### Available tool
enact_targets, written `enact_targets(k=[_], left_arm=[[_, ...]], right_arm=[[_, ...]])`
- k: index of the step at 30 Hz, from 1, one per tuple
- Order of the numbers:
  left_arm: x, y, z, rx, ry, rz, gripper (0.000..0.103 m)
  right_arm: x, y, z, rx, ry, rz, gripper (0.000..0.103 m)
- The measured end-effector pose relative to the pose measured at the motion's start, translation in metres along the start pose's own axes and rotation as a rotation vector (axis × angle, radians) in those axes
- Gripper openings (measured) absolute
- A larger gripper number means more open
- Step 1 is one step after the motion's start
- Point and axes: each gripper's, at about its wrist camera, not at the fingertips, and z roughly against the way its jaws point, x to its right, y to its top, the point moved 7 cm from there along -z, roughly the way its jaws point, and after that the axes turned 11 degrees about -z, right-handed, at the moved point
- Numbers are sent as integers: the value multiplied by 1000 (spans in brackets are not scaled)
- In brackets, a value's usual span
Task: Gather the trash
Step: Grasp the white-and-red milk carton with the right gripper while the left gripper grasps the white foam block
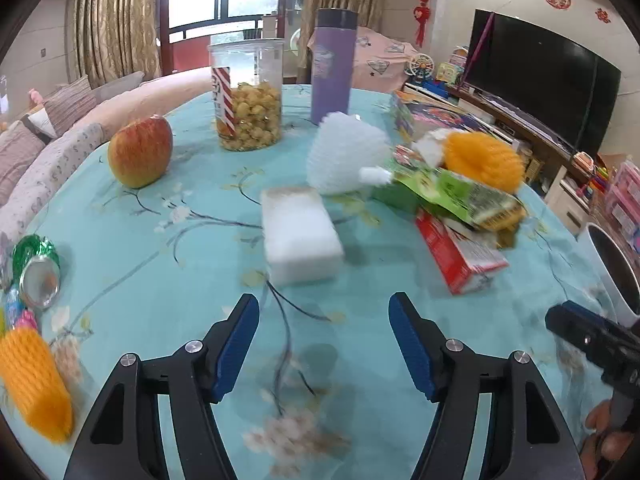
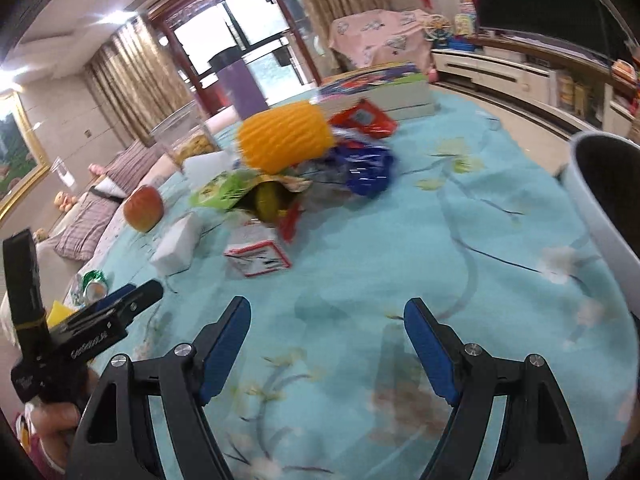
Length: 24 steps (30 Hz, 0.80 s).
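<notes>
My left gripper (image 1: 324, 308) is open and empty above the teal tablecloth, just short of a white foam block (image 1: 300, 236). Beyond it lie a white foam net (image 1: 344, 156), an orange foam net (image 1: 484, 156), a green wrapper (image 1: 452, 192) and a red-and-white carton (image 1: 460, 256). A crushed can (image 1: 38, 276) and another orange net (image 1: 34, 380) lie at the left. My right gripper (image 2: 326, 312) is open and empty, short of the carton (image 2: 258, 254), green wrapper (image 2: 236, 190), orange net (image 2: 284, 140) and blue wrapper (image 2: 364, 168). A white bin (image 2: 604, 208) stands at the right.
An apple (image 1: 140, 152), a clear jar of snacks (image 1: 248, 96), a purple flask (image 1: 332, 68) and a stack of books (image 1: 432, 116) stand on the table (image 1: 160, 320). A sofa runs along the left; a TV and shelves are at the right. The bin also shows in the left wrist view (image 1: 608, 268).
</notes>
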Motion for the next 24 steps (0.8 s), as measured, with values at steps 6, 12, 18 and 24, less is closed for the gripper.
enact_targets(k=[6,12,18,24], left_arm=[[-12,19,-21,-1,-13,-6,74],[-23,31,-55,-30,14,-26,74],[-20,29,-72,-51,-16,-38,48],[-18,28,-59,-10,-7,-53,46]], right_arm=[[-27,5,-24,-18,26,41,81],[-41,15,-53,-44,14,65,81],[-50,16,-78,-86,1,90,75],[-45,15,-70,-74,4,91,53]])
